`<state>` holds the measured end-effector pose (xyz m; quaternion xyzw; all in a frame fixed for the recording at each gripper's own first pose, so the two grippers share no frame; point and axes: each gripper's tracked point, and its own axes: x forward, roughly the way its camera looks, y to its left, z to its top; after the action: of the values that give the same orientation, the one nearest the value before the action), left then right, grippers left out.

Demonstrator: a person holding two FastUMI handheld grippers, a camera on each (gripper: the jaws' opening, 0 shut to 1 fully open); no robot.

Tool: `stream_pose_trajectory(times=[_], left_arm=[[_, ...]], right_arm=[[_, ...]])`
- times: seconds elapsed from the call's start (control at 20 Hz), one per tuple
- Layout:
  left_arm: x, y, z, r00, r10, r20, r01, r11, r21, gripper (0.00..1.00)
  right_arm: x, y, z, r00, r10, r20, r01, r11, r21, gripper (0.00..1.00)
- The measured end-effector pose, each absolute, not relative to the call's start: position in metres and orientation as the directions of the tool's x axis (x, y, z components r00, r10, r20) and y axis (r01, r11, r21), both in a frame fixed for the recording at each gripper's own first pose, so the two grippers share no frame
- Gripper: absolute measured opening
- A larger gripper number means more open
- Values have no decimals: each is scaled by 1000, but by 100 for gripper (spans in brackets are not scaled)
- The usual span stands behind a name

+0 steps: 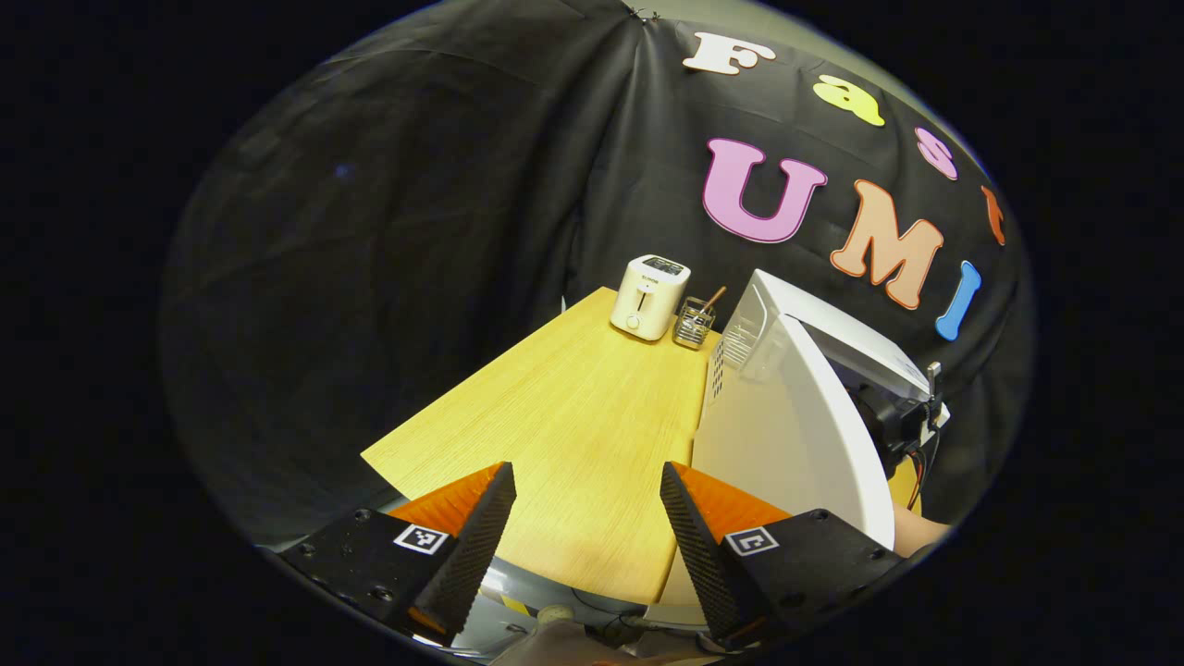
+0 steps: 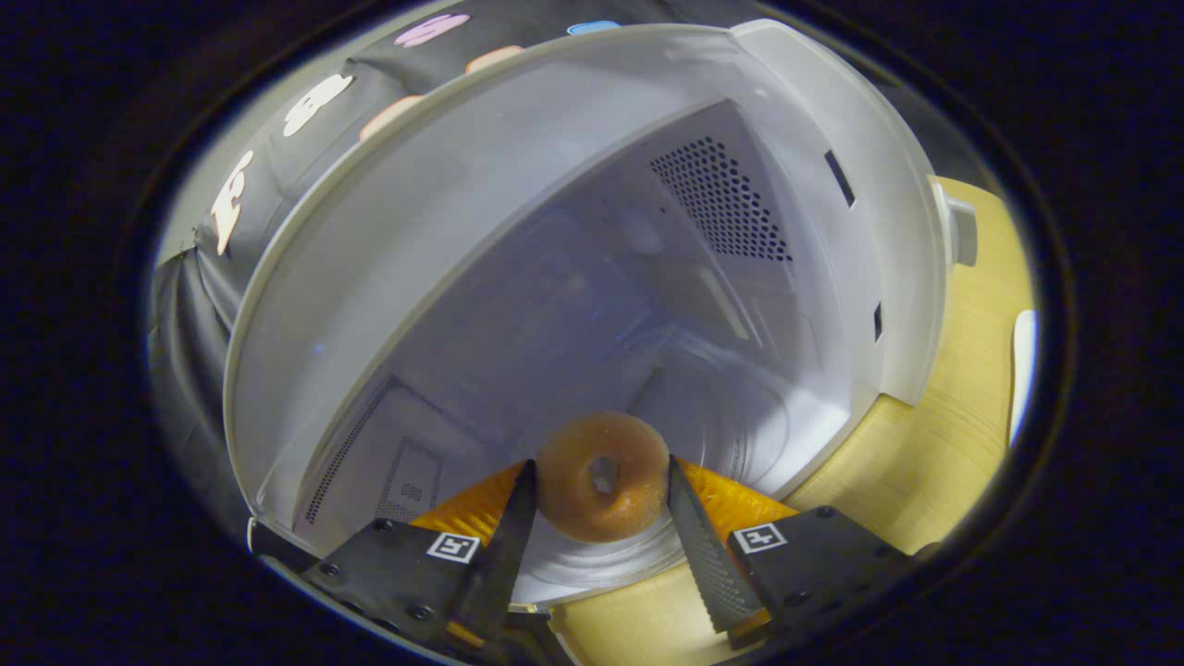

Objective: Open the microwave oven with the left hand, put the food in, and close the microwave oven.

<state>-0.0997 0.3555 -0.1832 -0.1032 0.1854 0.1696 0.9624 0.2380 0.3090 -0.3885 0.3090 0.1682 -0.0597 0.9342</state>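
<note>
Right gripper view looks straight into the open microwave oven [image 2: 832, 305], whose cavity mouth is the landmark here. The right gripper [image 2: 601, 499] pinches a doughnut [image 2: 601, 476] between both fingers, holding it just at the front edge of the cavity floor, above the rim of the glass turntable [image 2: 740, 435]. Beyond the doughnut the cavity is roomy: the perforated vent panel [image 2: 721, 199] sits well back on the far wall, and the side walls stand well apart from the fingers. Past the oven's front lip lies a strip of the wooden table [image 2: 962, 388].

In the left gripper view, the left gripper [image 1: 587, 518] hangs with its fingers spread wide and nothing between them, over the table [image 1: 573, 416] just beside the oven's swung-out door [image 1: 795, 435]. The door's curved edge stands near one finger. Behind the oven's corner, at the table's far edge, stand a toaster [image 1: 649, 296] and a small glass holder [image 1: 694, 322], well apart from the gripper.
</note>
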Motion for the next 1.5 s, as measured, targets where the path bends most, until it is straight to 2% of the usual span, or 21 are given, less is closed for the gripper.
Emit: stream_pose_trajectory(times=[0.05, 0.1, 0.15, 0.2, 0.25, 0.4, 0.45, 0.5, 0.55, 0.65, 0.7, 0.75, 0.8, 0.95, 1.0, 1.05, 1.15, 1.5], left_arm=[[-99, 355, -185, 875, 285, -392, -361, 923, -134, 93], [-98, 355, -184, 876, 283, -390, -360, 923, -137, 93], [-97, 354, -183, 877, 281, -391, -358, 923, -140, 93], [-95, 352, -183, 878, 274, -393, -353, 924, -146, 93], [-93, 350, -185, 879, 265, -396, -347, 925, -152, 93], [-90, 345, -186, 885, 243, -398, -328, 931, -161, 88], [-90, 343, -185, 887, 236, -397, -321, 933, -162, 87], [-89, 341, -185, 889, 229, -396, -313, 936, -162, 86], [-89, 338, -185, 892, 221, -394, -305, 939, -162, 85], [-89, 335, -185, 894, 211, -396, -292, 944, -156, 77], [-89, 333, -186, 895, 203, -398, -283, 947, -153, 70], [-89, 330, -186, 896, 194, -399, -273, 950, -150, 71], [-90, 326, -185, 900, 179, -397, -256, 955, -149, 61], [-90, 311, -184, 910, 128, -395, -197, 970, -140, 45], [-90, 307, -184, 911, 117, -396, -181, 975, -128, 31], [-92, 305, -187, 908, 112, -405, -170, 979, -110, 7], [-93, 296, -185, 911, 87, -403, -136, 986, -95, 0], [-94, 267, -182, 925, -28, -380, -9, 995, -95, 0]], right_arm=[[237, 307, -386, 938, -9, -347, 211, 807, 551, 76], [236, 306, -385, 941, -16, -338, 206, 819, 536, 87], [231, 302, -379, 944, -22, -329, 200, 832, 517, 91], [227, 300, -375, 947, -23, -321, 191, 844, 501, 90], [221, 299, -372, 948, -21, -319, 183, 855, 486, 99], [197, 290, -355, 954, -22, -298, 157, 886, 437, 99], [189, 289, -349, 956, -16, -293, 146, 891, 429, 90], [180, 288, -343, 958, -9, -287, 135, 896, 422, 99], [172, 287, -338, 958, -3, -288, 126, 903, 411, 99], [155, 283, -328, 957, 4, -291, 111, 920, 375, 99], [147, 280, -322, 958, 5, -286, 100, 931, 352, 90], [140, 277, -315, 961, 4, -278, 90, 941, 327, 99], [133, 274, -307, 964, 4, -267, 80, 950, 303, 99], [113, 266, -287, 970, 2, -243, 58, 969, 240, 99], [106, 266, -280, 972, 6, -234, 50, 972, 230, 91], [99, 263, -274, 974, 4, -227, 47, 974, 221, 91], [86, 256, -261, 979, -7, -205, 49, 979, 198, 90], [47, 229, -230, 983, -59, -175, 83, 988, 131, 90]])
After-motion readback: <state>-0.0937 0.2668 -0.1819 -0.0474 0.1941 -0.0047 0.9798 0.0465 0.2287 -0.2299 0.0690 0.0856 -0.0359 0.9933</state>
